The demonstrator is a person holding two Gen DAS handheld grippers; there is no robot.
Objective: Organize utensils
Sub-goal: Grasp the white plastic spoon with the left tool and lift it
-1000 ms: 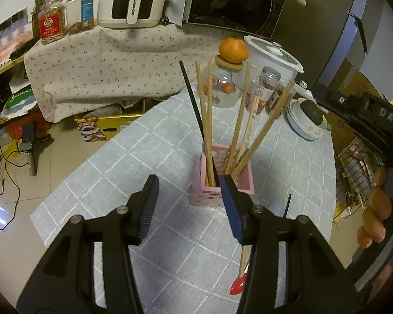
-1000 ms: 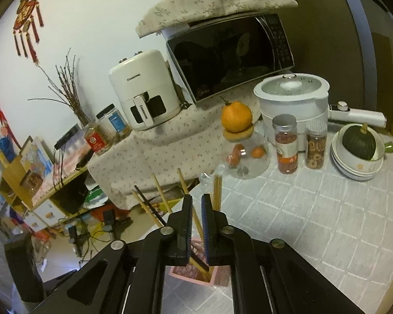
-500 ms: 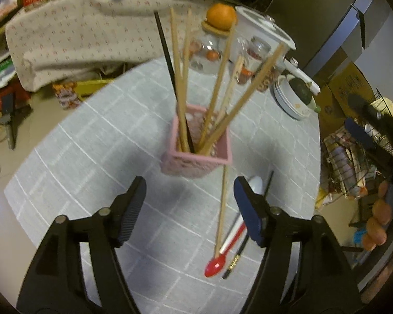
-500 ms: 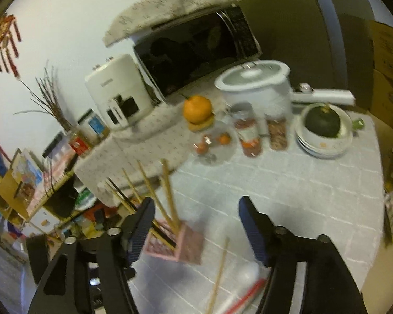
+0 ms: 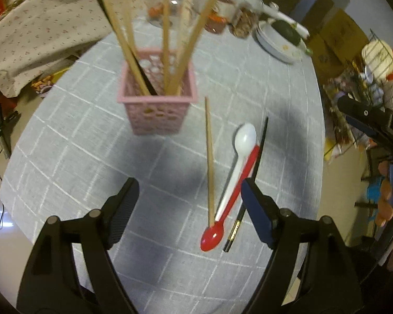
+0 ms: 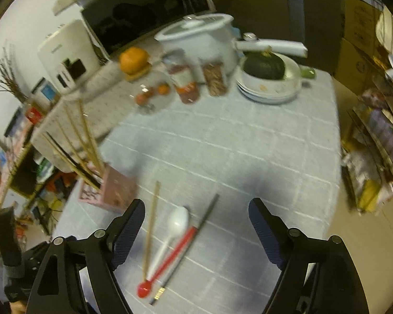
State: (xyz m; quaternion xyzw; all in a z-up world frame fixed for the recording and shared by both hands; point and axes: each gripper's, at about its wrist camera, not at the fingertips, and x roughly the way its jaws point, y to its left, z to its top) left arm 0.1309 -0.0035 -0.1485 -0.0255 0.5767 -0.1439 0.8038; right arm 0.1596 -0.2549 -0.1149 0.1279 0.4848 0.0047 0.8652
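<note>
Utensils [image 5: 233, 180] flat on table [image 5: 91, 157], below opening jaws, untouched.

left gripper [image 5: 188, 204]: matte black angular arms, silver pivot screws, ribbed pads dark on one finger [image 5: 123, 209], blue on the other | right gripper [image 6: 196, 227]: same black frame, round silver screws, navy textured pads, white lettering on its body | hand [image 5: 387, 196]: bare fingers

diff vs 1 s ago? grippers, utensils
Both views tipped down toward the table. The right gripper, pinched shut before, and the left gripper are opening, nothing between the jaws. Unchanged: chopsticks in the pink basket; wooden chopstick, white spoon, red spoon, black chopstick on the tablecloth.
</note>
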